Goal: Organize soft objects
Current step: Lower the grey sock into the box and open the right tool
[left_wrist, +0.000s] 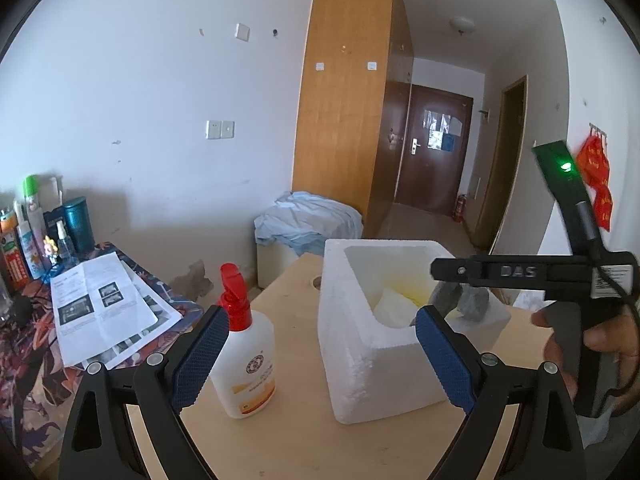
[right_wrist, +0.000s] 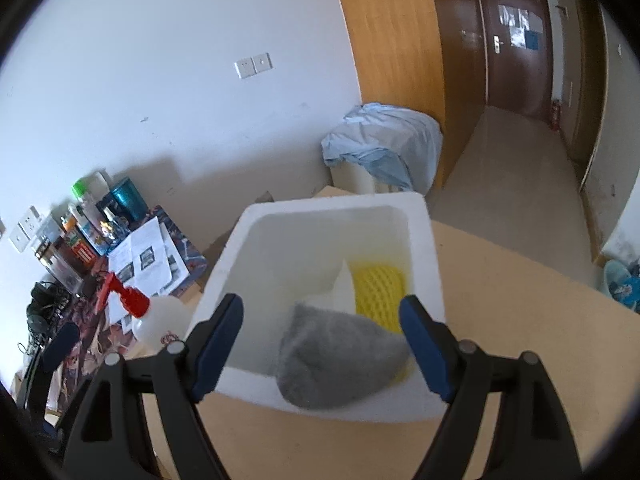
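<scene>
**A:** Where was the grey fuzzy soft lump (right_wrist: 340, 360)?

**B:** Draped over the near rim of the white styrofoam box (right_wrist: 428, 248), at 6 o'clock of the opening, part inside and part over the wall. Blurred in the right wrist view. Behind it in the box, a yellow foam mesh sleeve (right_wrist: 378, 294) at 3 o'clock and a white soft sheet (right_wrist: 342, 292) touching both.

**A:** Right gripper (right_wrist: 322, 334)?

**B:** Jaws spread wide, blue pads either side of the grey lump. Couldn't tell whether either pad touched it. In the left wrist view it hung over the box's far right corner, grey lump (left_wrist: 460, 300) just under it.

**A:** Left gripper (left_wrist: 322, 354)?

**B:** Also spread wide, holding nothing. Near wall of the box (left_wrist: 360, 360) sat between its pads.

**A:** Surroundings?

**B:** Box stood on a light wooden tabletop (left_wrist: 288, 440). White plastic bottle with a red flip cap (left_wrist: 242, 344) just beside the box at 9 o'clock, upright. Further out at 9 o'clock, printed paper sheets (left_wrist: 104, 308) on a patterned cloth, with bottles and cans (left_wrist: 32, 232) against the wall. Crumpled pale blue fabric (left_wrist: 308, 220) at 12 o'clock, beyond the table.
</scene>
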`<action>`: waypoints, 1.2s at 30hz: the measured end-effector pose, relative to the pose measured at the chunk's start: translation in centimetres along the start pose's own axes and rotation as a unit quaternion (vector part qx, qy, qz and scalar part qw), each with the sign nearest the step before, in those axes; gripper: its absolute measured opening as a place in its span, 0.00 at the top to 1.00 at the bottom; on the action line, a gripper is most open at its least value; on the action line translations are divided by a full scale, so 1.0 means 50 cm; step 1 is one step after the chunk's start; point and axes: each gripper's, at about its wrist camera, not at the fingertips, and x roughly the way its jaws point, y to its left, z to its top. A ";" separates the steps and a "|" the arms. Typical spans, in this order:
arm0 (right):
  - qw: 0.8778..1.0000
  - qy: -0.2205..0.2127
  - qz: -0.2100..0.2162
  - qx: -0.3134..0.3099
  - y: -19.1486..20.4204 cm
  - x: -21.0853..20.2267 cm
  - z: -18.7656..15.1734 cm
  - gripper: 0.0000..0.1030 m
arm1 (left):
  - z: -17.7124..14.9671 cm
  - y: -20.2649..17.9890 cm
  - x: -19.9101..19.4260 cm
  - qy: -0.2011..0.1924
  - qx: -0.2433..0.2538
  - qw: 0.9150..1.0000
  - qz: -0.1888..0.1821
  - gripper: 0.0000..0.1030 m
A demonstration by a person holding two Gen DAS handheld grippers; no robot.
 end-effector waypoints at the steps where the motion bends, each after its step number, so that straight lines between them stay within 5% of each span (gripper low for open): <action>1: 1.000 -0.002 -0.005 -0.001 0.000 -0.008 -0.002 0.19 | -0.001 -0.001 0.001 0.001 0.000 1.000 0.000 0.08; 6: 0.999 0.006 -0.025 -0.032 0.021 -0.020 -0.020 0.19 | -0.001 -0.002 -0.002 0.000 -0.003 1.000 -0.007 0.08; 12: 0.997 0.035 -0.039 -0.050 0.030 0.020 -0.030 0.62 | -0.002 -0.003 -0.010 -0.003 -0.005 1.000 -0.012 0.08; 16: 0.998 0.025 -0.030 -0.045 0.025 0.013 -0.024 0.82 | 0.000 0.008 -0.014 -0.007 -0.011 1.000 -0.010 0.08; 26: 0.999 0.007 -0.025 -0.039 0.035 0.041 0.026 0.85 | 0.002 0.012 -0.010 -0.004 -0.012 1.000 -0.010 0.08; 30: 0.998 0.040 -0.038 -0.041 0.028 0.092 0.018 0.85 | 0.004 0.016 -0.015 -0.008 -0.014 1.000 -0.007 0.08; 36: 0.997 0.053 -0.044 -0.041 0.029 0.102 0.004 0.75 | 0.004 0.023 -0.007 -0.006 -0.018 1.000 -0.008 0.08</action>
